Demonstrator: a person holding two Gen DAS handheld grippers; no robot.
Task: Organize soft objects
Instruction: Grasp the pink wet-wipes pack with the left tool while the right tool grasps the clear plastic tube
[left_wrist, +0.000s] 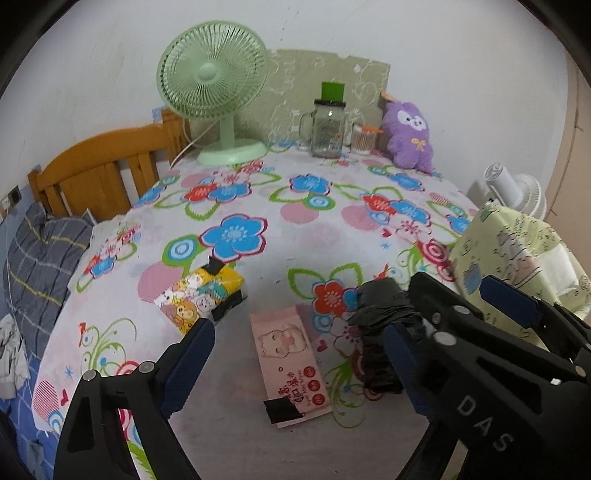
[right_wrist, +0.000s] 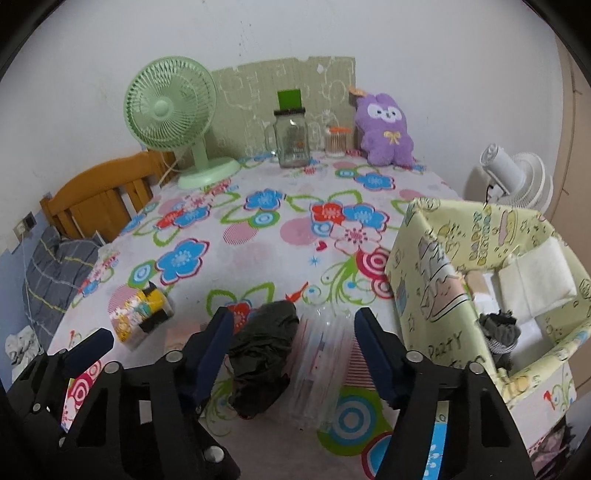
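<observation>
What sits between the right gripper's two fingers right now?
In the right wrist view, a crumpled black plastic bag and a clear plastic pack lie between the right gripper's fingers, untouched.

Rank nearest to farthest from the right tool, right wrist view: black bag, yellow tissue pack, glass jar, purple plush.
1. black bag: lies between the fingers of the right tool, left part of the gap.
2. yellow tissue pack: mid-table, off to the left.
3. glass jar and purple plush: both at the far wall, too close to call.
</observation>
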